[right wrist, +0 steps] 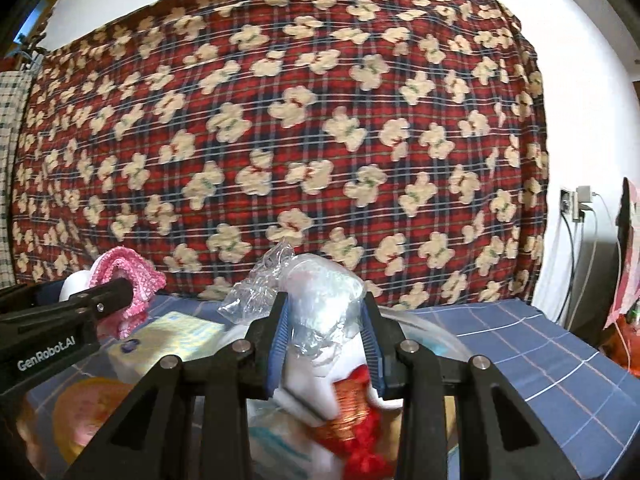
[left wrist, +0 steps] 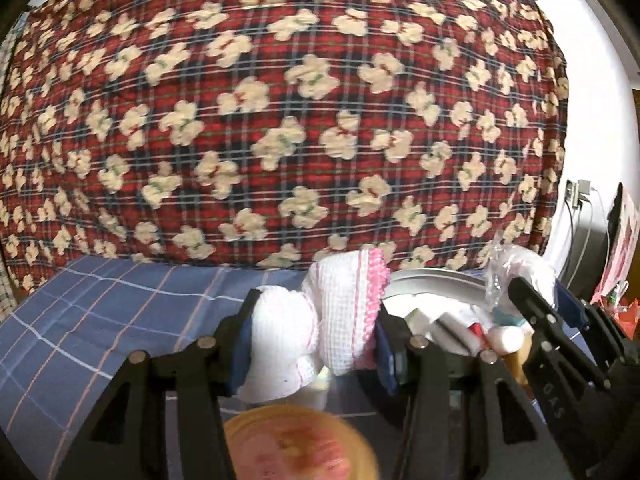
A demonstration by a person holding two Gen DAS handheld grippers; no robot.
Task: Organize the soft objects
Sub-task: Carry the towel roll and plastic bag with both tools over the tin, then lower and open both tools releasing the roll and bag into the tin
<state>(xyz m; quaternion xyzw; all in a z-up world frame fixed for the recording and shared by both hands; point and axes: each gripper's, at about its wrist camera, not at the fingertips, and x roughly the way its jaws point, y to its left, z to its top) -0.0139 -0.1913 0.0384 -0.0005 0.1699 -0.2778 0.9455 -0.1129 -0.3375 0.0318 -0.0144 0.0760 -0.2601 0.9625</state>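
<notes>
A red plaid quilt (left wrist: 280, 120) printed with cream bears is hung across the far side, behind a table spread with a blue checked cloth (left wrist: 80, 320). Above the table, a white waffle cloth with pink trim (left wrist: 344, 320) is held bunched in the left gripper (left wrist: 316, 344), whose jaws are closed on it. It is judged light, limp and compressible, best gripped mid-bundle. A clear plastic-wrapped soft item (right wrist: 324, 308), likely slippery, is clamped by the right gripper (right wrist: 326, 340).
</notes>
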